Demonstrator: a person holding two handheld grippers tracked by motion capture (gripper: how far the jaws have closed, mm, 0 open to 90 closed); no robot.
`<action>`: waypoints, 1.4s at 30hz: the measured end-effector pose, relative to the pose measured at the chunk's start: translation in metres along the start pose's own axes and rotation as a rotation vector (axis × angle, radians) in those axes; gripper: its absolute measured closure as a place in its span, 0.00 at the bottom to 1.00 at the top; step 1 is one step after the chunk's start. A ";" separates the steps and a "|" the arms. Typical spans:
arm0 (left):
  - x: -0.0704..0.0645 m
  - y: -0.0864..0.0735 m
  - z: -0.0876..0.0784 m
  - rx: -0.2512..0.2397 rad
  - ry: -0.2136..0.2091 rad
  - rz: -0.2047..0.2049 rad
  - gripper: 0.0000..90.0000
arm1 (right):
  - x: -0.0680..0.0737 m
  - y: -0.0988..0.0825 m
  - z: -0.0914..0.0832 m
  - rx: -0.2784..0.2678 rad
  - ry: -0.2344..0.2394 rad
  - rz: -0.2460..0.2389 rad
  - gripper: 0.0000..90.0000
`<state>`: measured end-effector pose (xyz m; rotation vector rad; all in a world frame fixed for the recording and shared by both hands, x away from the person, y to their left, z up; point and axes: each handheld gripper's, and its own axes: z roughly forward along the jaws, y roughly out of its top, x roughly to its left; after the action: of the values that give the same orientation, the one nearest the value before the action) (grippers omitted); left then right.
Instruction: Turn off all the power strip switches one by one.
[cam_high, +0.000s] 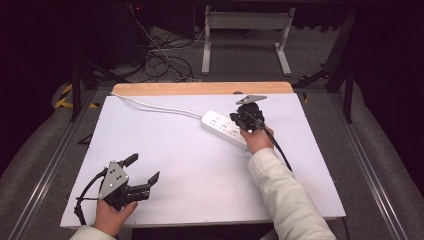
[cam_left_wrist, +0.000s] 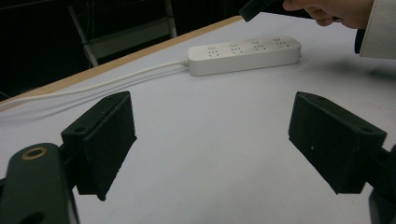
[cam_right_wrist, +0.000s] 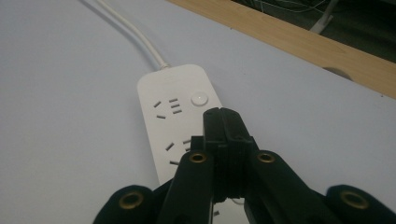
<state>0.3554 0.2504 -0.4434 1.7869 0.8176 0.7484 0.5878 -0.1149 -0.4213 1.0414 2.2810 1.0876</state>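
A white power strip (cam_high: 223, 129) with several sockets lies on the white table (cam_high: 175, 165), its cord (cam_high: 150, 105) trailing to the far left corner. My right gripper (cam_high: 237, 120) hangs over the strip's near end. In the right gripper view its jaws are pressed together with nothing between them, and the right gripper (cam_right_wrist: 224, 116) hovers just above the strip (cam_right_wrist: 170, 109), near a round button (cam_right_wrist: 199, 99). My left gripper (cam_high: 143, 168) rests at the table's near left corner, open and empty. In the left gripper view the left gripper (cam_left_wrist: 210, 140) faces the strip (cam_left_wrist: 243, 53) from a distance.
A bare wooden strip (cam_high: 200, 88) runs along the table's far edge. Beyond it on the floor are tangled cables (cam_high: 160, 60) and a grey metal stand (cam_high: 245, 22). Metal rails (cam_high: 372, 180) flank the table on both sides.
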 end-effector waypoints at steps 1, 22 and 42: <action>0.000 0.000 0.000 0.000 0.000 0.000 0.17 | 0.001 0.002 0.001 0.000 0.000 -0.004 1.00; 0.002 0.000 0.000 0.003 0.000 0.002 0.17 | -0.004 -0.009 0.040 0.062 -0.022 0.061 1.00; 0.001 0.000 0.000 0.001 -0.002 -0.004 0.17 | 0.002 -0.008 0.047 0.074 -0.035 0.032 1.00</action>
<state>0.3557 0.2518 -0.4434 1.7857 0.8202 0.7439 0.6120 -0.0945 -0.4564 1.1202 2.2998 0.9963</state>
